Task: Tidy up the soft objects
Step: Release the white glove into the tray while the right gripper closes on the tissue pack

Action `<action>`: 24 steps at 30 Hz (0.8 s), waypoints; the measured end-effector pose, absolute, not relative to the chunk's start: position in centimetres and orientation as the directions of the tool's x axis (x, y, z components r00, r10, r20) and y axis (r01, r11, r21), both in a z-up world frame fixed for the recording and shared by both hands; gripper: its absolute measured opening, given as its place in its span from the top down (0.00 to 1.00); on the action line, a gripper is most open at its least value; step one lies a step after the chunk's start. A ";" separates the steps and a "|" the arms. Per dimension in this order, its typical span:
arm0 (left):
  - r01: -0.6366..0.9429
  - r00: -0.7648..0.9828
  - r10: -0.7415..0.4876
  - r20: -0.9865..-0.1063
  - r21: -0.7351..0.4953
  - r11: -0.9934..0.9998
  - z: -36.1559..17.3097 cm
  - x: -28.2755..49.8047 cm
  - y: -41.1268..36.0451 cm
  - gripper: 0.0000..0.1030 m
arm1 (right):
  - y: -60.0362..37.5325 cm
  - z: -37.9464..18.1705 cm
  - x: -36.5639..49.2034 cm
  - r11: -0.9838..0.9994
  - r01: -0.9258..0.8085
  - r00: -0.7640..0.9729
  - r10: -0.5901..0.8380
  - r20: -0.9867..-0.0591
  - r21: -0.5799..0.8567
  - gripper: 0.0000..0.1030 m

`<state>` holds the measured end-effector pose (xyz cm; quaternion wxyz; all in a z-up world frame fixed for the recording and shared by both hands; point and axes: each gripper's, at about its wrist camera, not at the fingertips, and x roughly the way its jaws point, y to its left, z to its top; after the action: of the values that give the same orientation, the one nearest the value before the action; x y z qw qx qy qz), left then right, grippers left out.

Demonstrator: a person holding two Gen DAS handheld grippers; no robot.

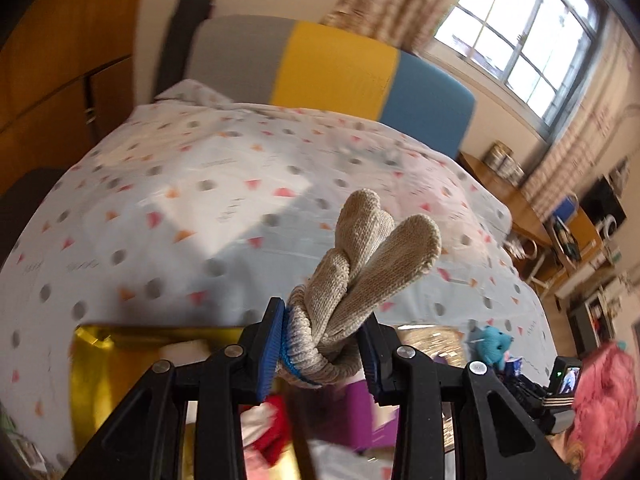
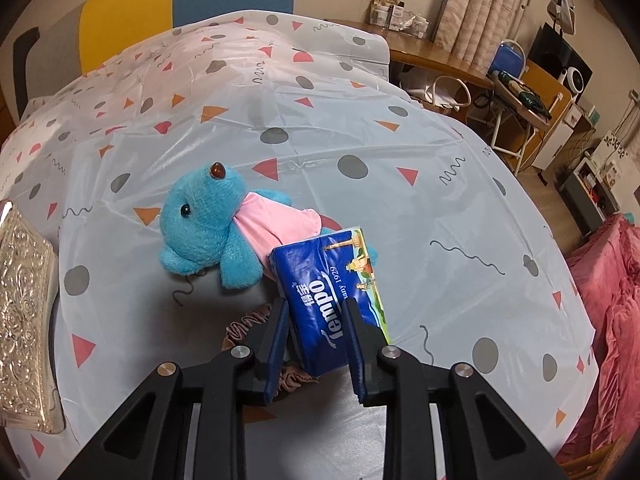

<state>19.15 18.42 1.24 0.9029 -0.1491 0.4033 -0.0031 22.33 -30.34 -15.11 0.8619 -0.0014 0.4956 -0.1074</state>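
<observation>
Left gripper [image 1: 322, 346]: jaws pinching a knotted beige knit glove [image 1: 360, 280] with a blue-trimmed cuff, raised over the bed's near edge. Right gripper [image 2: 316, 340]: clamping a glossy blue rectangular Tempo tissue pack [image 2: 334, 296] beside a fuzzy blue plush toy [image 2: 216, 228] in pink cloth on the patterned plastic bed cover [image 2: 420, 216].

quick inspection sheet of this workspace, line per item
surface: patterned sheet spread over the bed, lightly creased
job's things: knit glove in the left gripper; Tempo tissue pack in the right gripper; blue plush toy lying on the sheet, touching the pack
clutter: silver embossed box at the sheet's left edge; brown scrunchie under the right jaws
grippers: both jaws closed on their items
cables: nothing seen on the sheet
surroundings: colour-block headboard, window, wooden desk, pink blanket
</observation>
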 end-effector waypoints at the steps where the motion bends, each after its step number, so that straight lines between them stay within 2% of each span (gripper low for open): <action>1: -0.134 0.680 -0.111 -0.725 -0.272 0.953 1.0 18.2 19.6 0.65 | -30.2 -15.2 22.3 0.977 0.179 0.484 -0.193 -0.853 -0.119 0.74; 13: -0.360 0.654 0.015 -0.756 -0.295 0.885 -6.6 7.5 29.7 0.65 | -29.1 -15.5 22.4 0.972 0.151 0.483 -0.232 -0.844 -0.181 0.76; 18: -0.452 0.640 0.087 -0.764 -0.282 0.846 -9.9 4.0 31.3 0.65 | -28.6 -15.6 22.3 0.968 0.138 0.481 -0.250 -0.840 -0.209 0.76; 24: -0.489 0.644 0.185 -0.742 -0.213 0.846 -11.8 1.6 30.8 0.65 | -27.8 -15.8 22.1 0.964 0.117 0.482 -0.266 -0.835 -0.240 0.76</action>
<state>1.59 30.84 -11.85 0.8840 -0.2017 0.3761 0.1907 22.13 -27.81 -15.83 0.8576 -0.0751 0.4964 -0.1119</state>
